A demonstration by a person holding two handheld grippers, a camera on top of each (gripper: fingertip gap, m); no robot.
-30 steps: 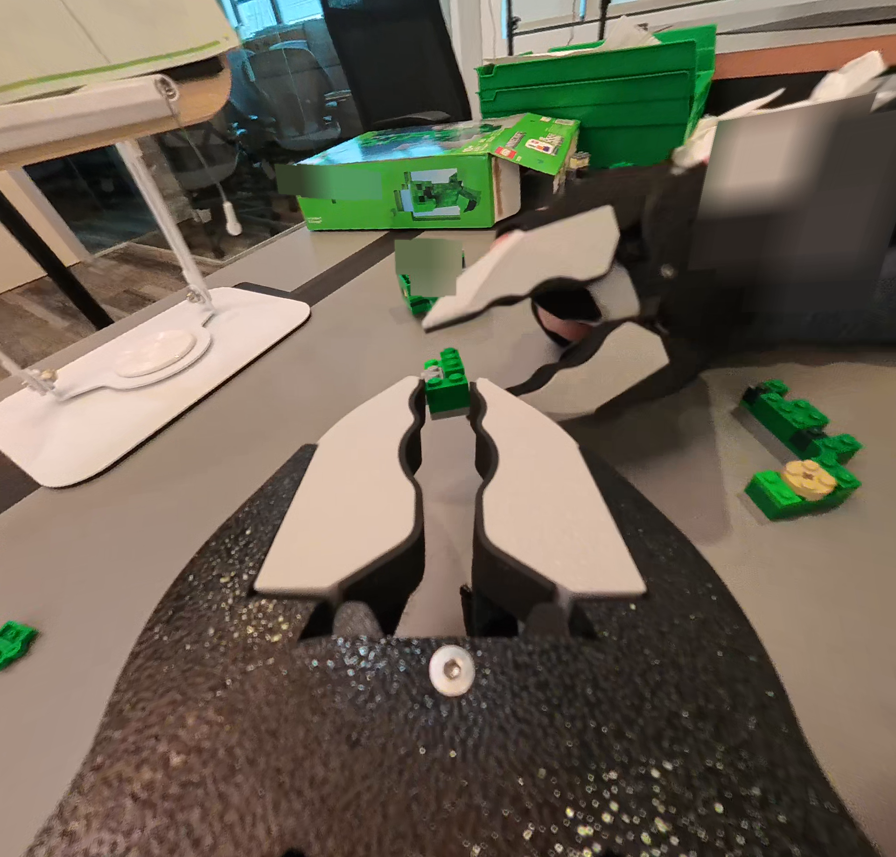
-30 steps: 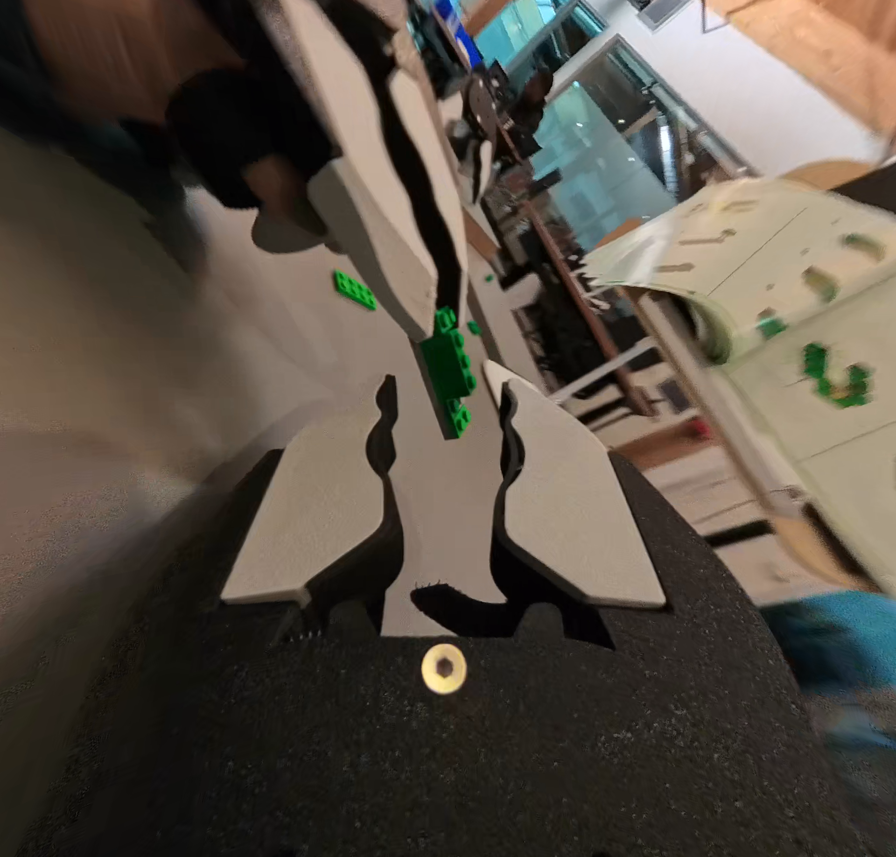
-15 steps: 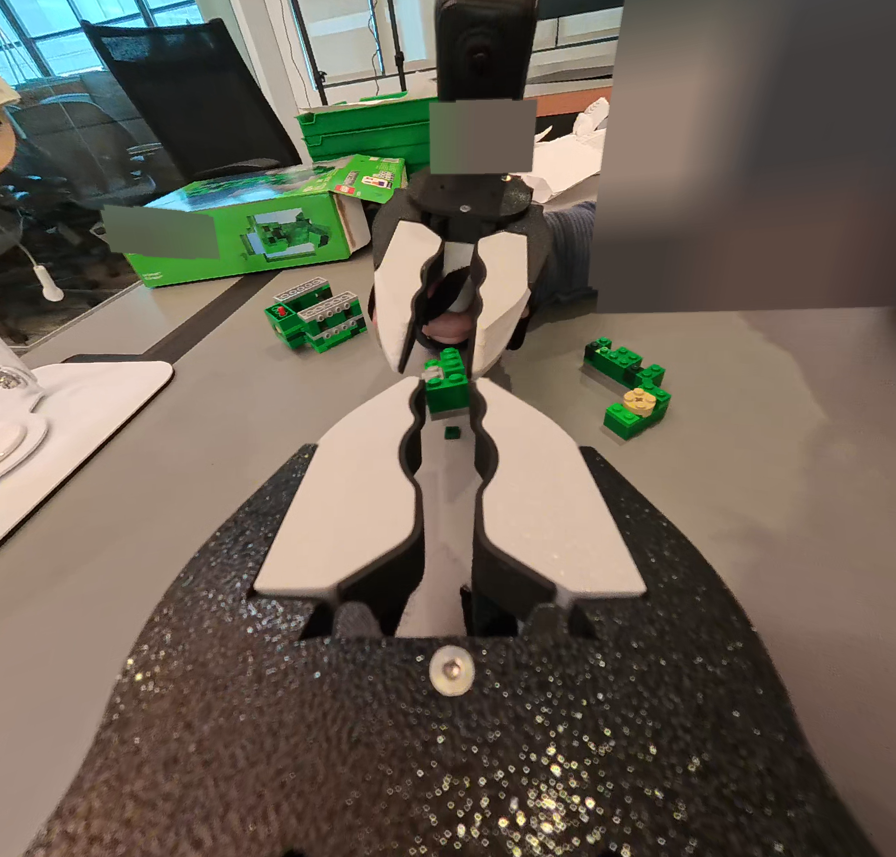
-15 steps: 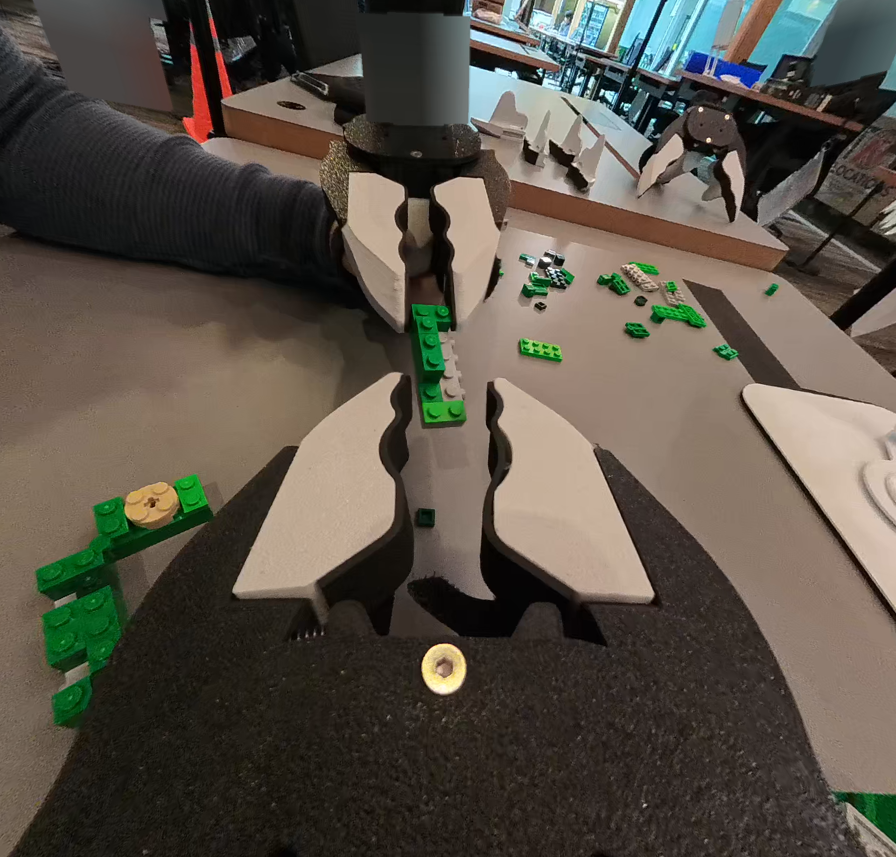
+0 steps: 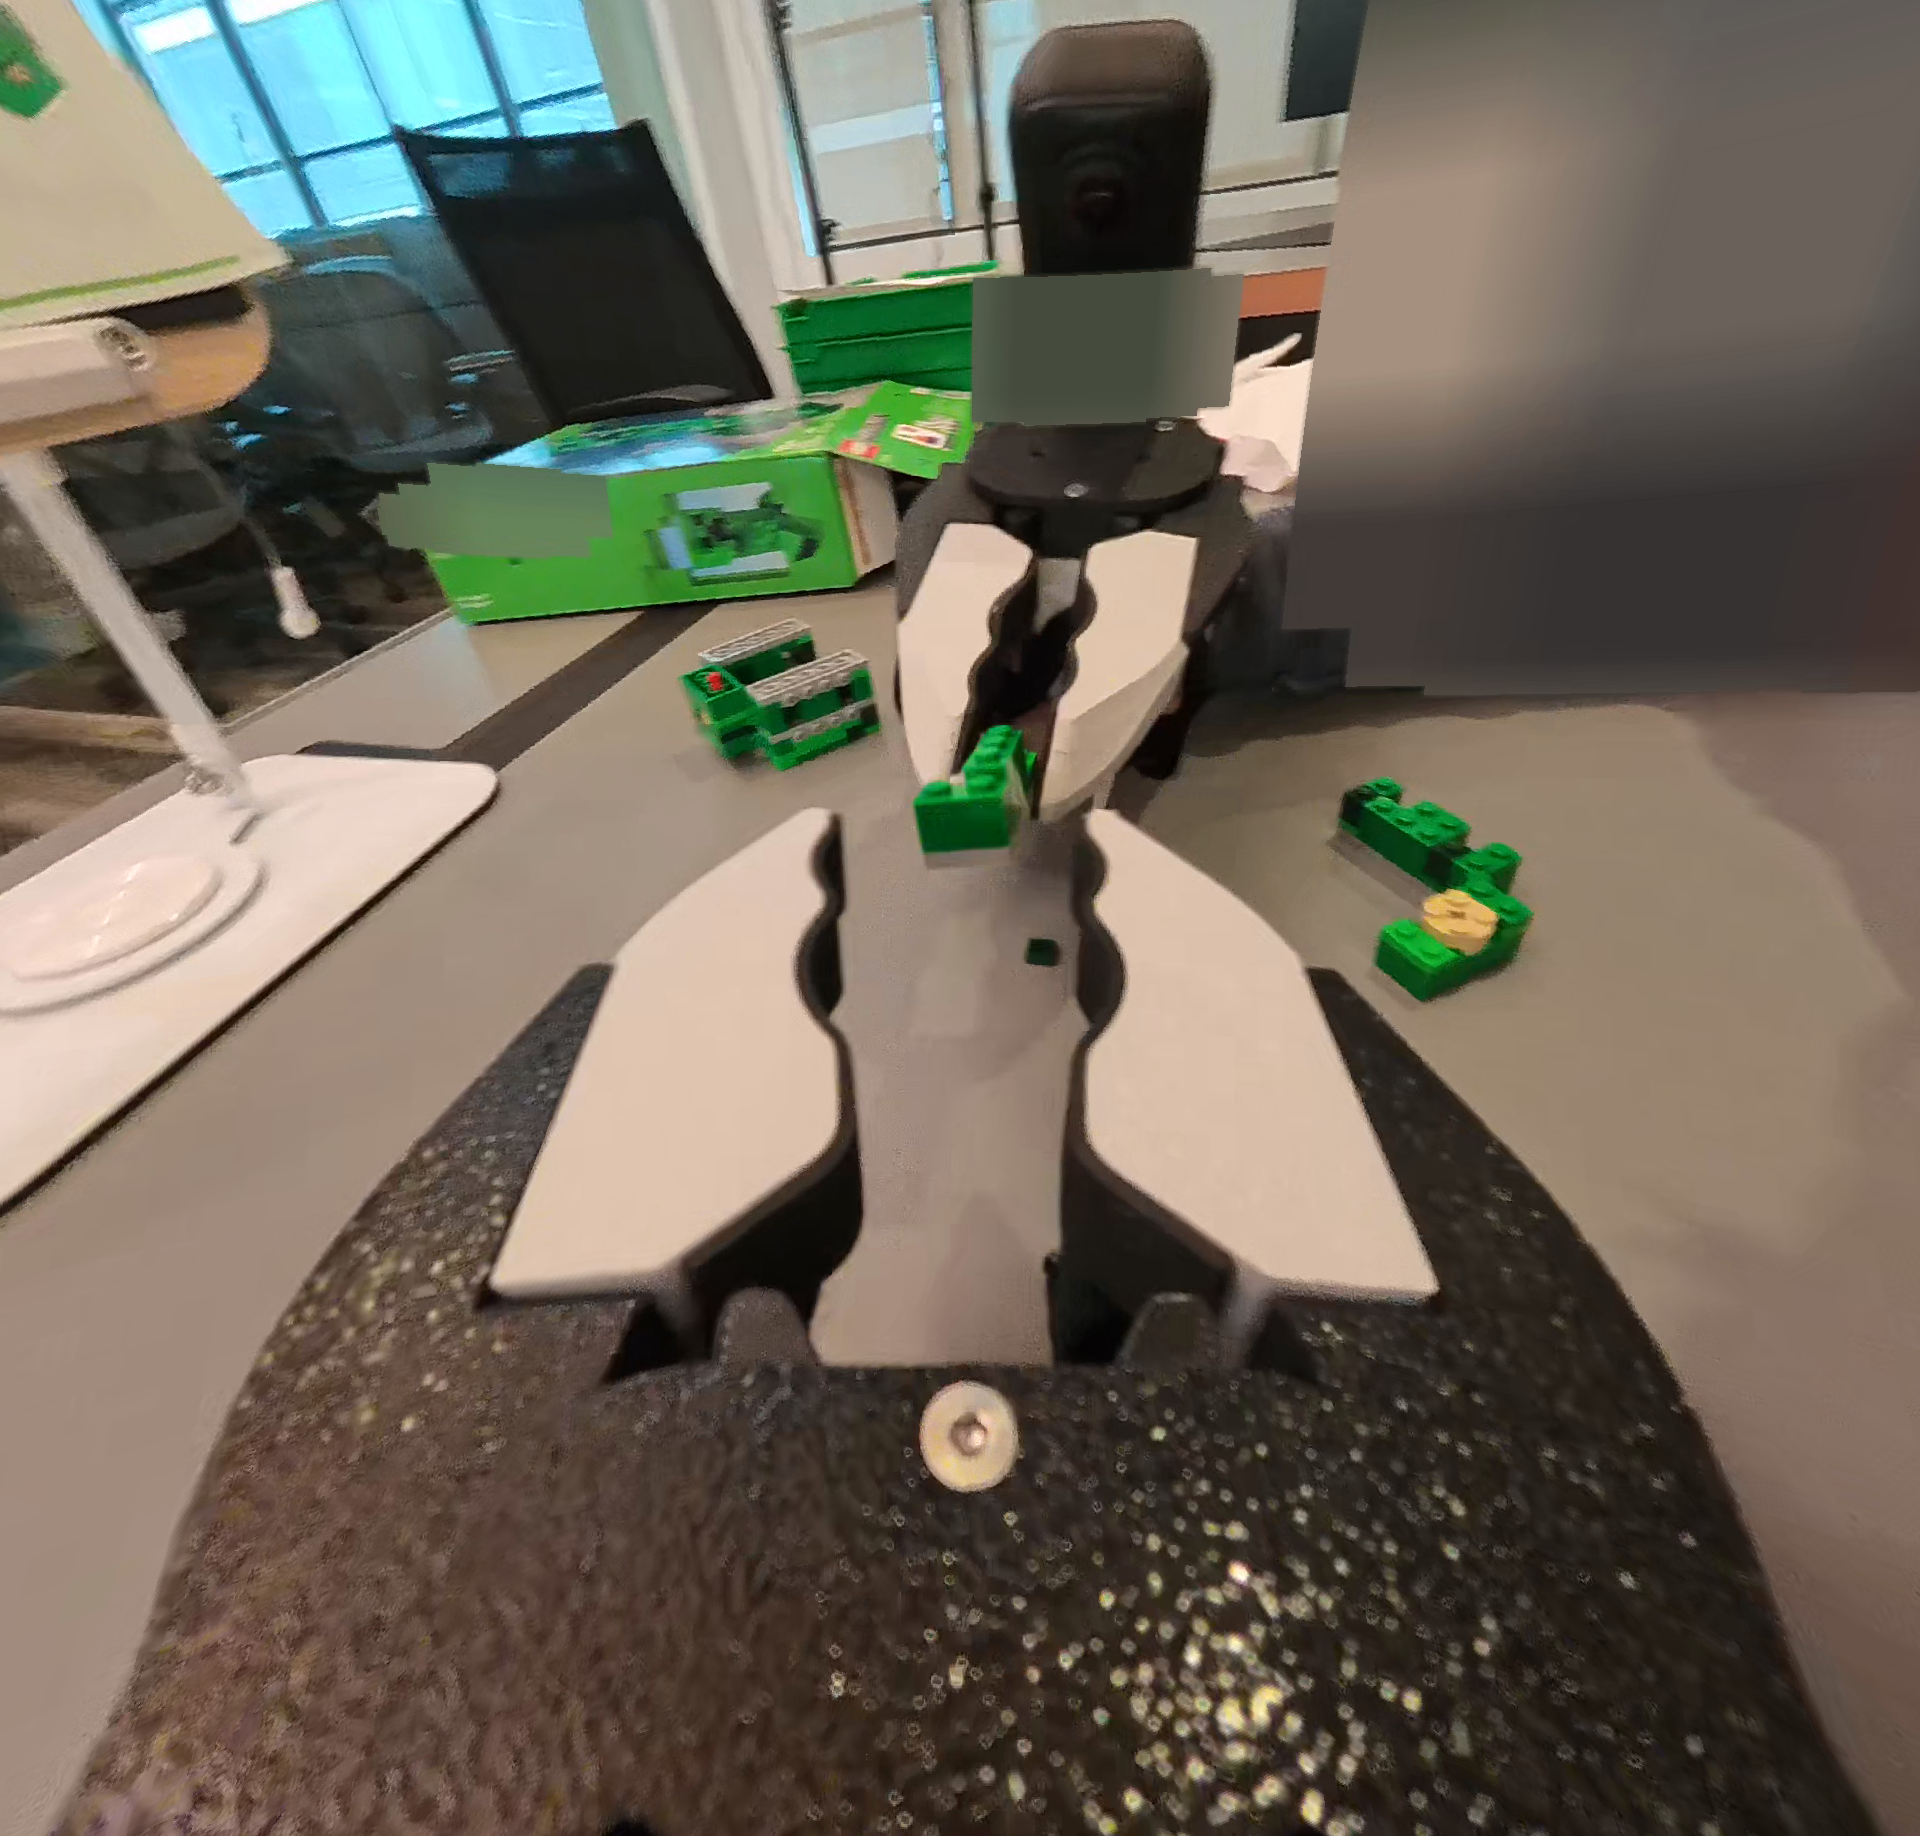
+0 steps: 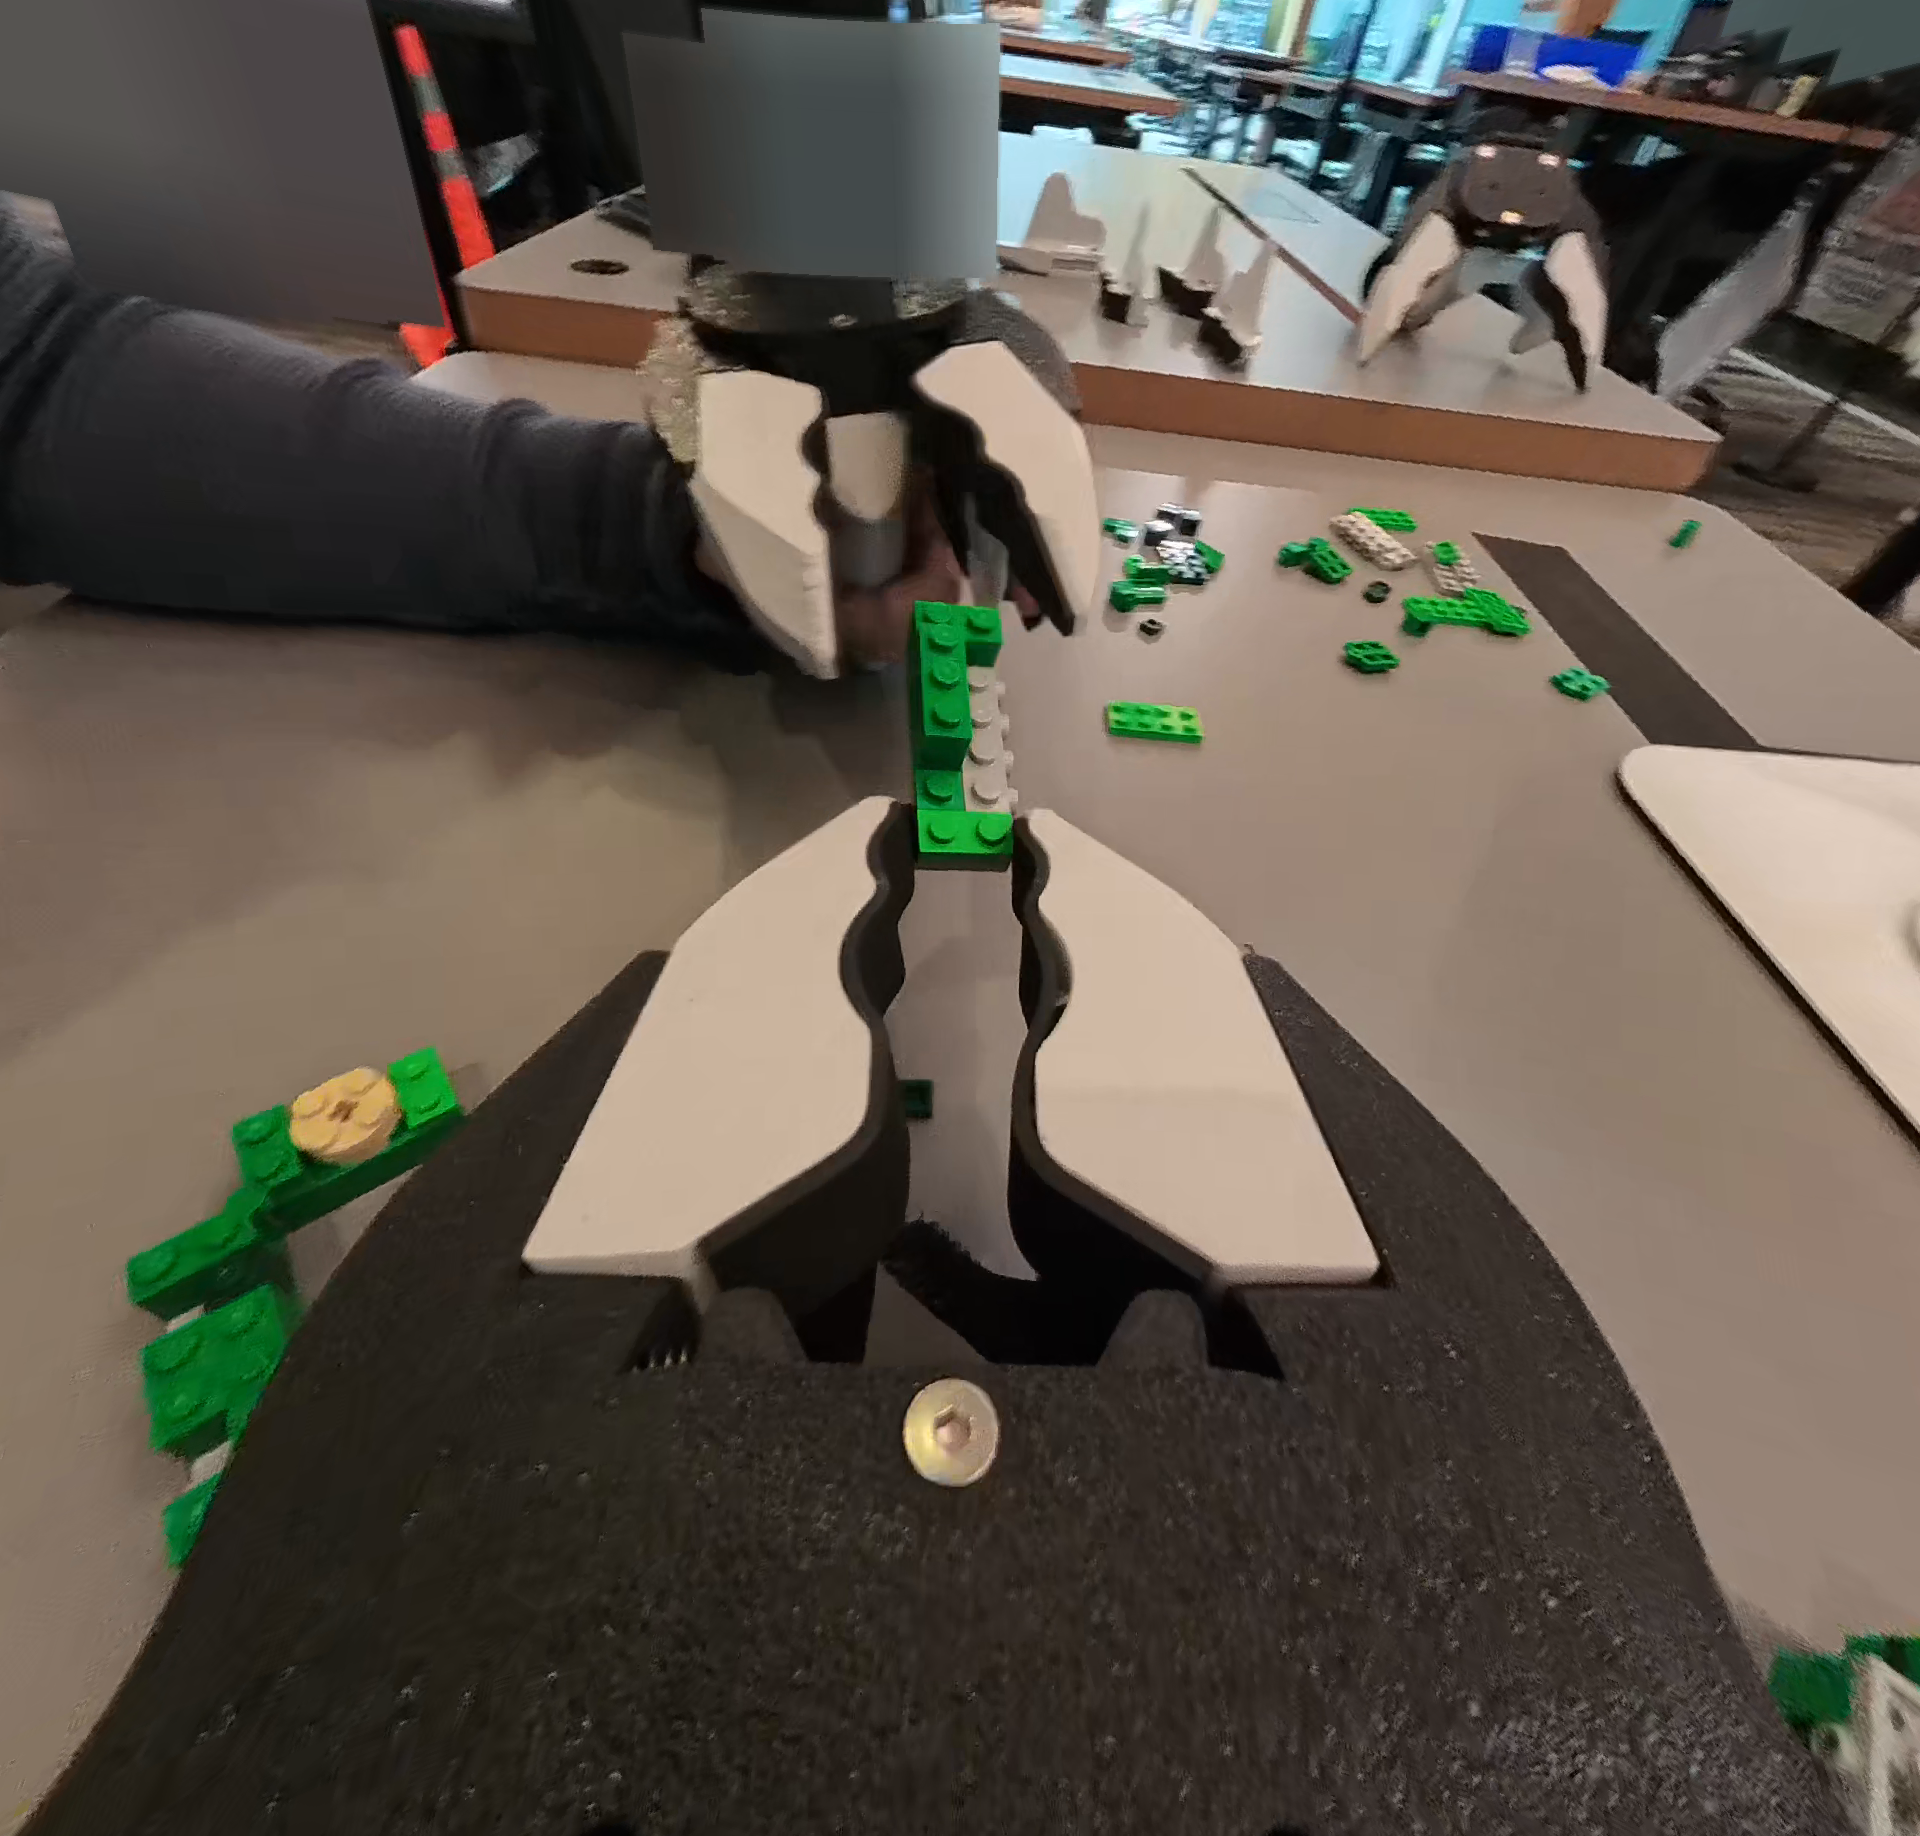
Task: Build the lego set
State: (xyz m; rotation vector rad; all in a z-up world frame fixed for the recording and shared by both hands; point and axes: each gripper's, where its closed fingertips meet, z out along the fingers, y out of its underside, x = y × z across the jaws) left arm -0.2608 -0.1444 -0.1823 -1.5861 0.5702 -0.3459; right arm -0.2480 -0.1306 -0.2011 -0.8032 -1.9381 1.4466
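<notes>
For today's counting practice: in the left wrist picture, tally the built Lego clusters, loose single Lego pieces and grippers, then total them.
Green Lego clusters: 3 (held cluster, tan-topped, grey-topped)
Tiny dark green loose piece: 1
Grey-fingered grippers: 2 (left, right)
Total: 6

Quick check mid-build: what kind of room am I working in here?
Probably an open-plan office or robotics lab, not a home. Mesh office chairs stand before large windows, rows of long worktables run to the back, spare gripper fingers sit on the neighbouring table, and there is an orange traffic cone.
</notes>
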